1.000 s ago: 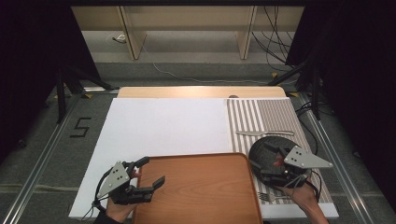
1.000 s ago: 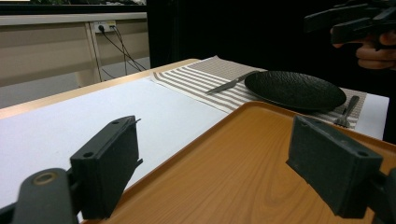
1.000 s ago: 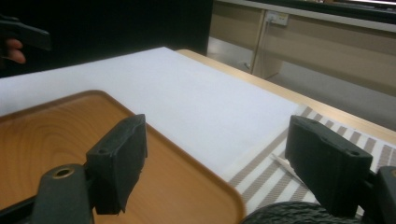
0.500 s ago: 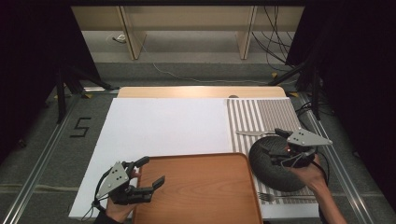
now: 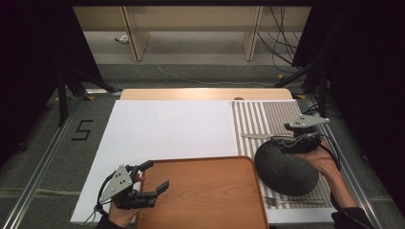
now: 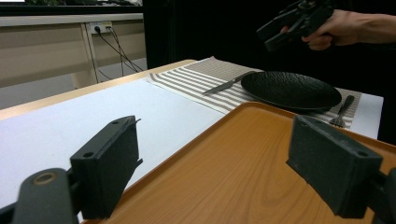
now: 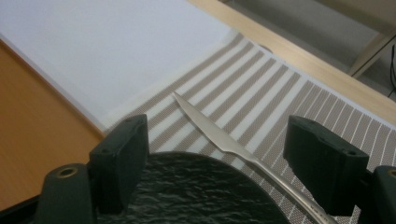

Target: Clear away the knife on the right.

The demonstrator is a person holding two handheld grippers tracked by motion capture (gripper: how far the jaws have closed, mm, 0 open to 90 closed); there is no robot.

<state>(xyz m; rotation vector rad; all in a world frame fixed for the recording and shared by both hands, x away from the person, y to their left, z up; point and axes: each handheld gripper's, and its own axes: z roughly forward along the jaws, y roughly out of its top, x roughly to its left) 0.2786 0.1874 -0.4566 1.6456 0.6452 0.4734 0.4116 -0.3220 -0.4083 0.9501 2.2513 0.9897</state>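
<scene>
At the bottom left of the high view, the left gripper (image 5: 152, 177) rests over the near left corner of the wooden tray (image 5: 205, 191), its jaws spread wide and holding nothing; in the left gripper view the tray's rim runs between the two black pads, one pad over the white board (image 5: 167, 131) and the other over the wood. Lower right of centre lies the black plate (image 5: 285, 167), on the striped placemat (image 5: 267, 119) just beside the tray's right edge, with a fork (image 5: 293, 202) on the mat at its near side. At the plate's far rim hovers the right gripper (image 5: 298, 138), also wide open and empty. The right gripper view looks down between the jaws at the plate's textured edge in the bottom centre and at the knife (image 7: 219, 137), which lies on the mat touching or just past that rim. The knife's long axis runs from the upper middle of that frame down to the lower right, blade tip pointing away toward the white board, handle end passing under the right-hand jaw. So the knife sits directly ahead of and below the right gripper, far nearer to it than to the left, and crosswise to the gap between the jaws; a descent here would likely let them close across the blade near the handle.
</scene>
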